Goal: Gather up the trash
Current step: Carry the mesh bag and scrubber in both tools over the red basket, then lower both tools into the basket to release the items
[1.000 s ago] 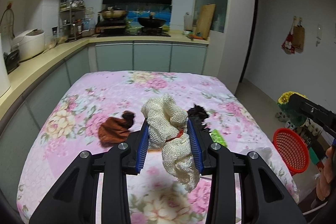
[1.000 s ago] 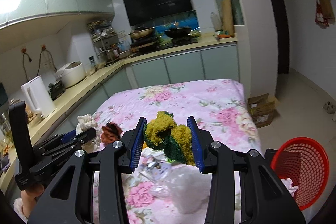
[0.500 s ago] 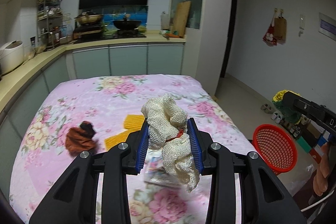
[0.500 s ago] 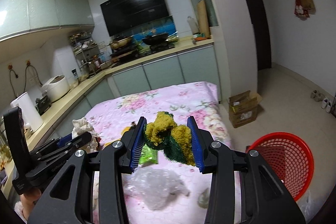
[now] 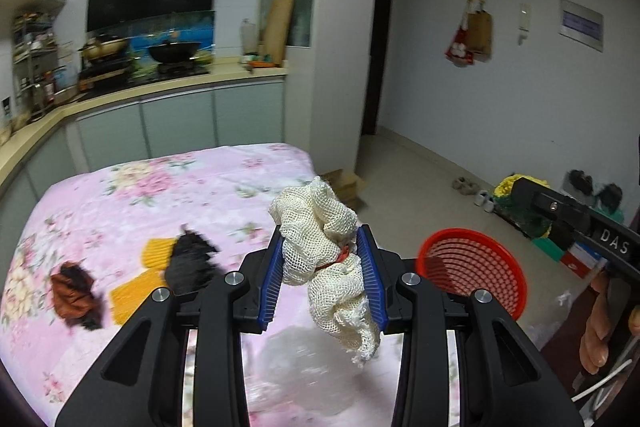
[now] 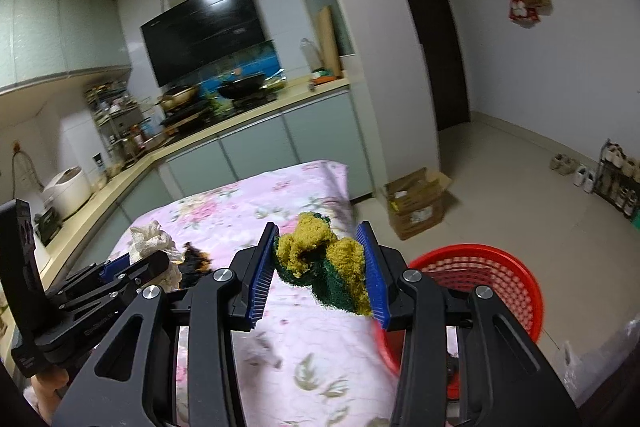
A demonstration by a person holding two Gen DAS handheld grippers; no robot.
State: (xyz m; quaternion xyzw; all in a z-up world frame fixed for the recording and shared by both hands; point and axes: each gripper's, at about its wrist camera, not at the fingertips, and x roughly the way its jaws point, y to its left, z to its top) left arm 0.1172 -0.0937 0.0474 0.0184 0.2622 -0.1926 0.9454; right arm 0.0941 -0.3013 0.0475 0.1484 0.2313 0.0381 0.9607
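Bench (image 5: 132, 195) draped in a pink floral cloth, with the floor (image 6: 520, 195) beside it.
On the cloth we see a brown crumpled scrap (image 5: 74, 289), two yellow ribbed pieces (image 5: 154, 251), a black tuft (image 5: 190, 261) touching them, and a blurred clear plastic bag (image 5: 304, 371) at the near edge. On the floor we note a red mesh basket (image 5: 476, 271) just beside the bench, and a cardboard box (image 6: 418, 201) farther off.
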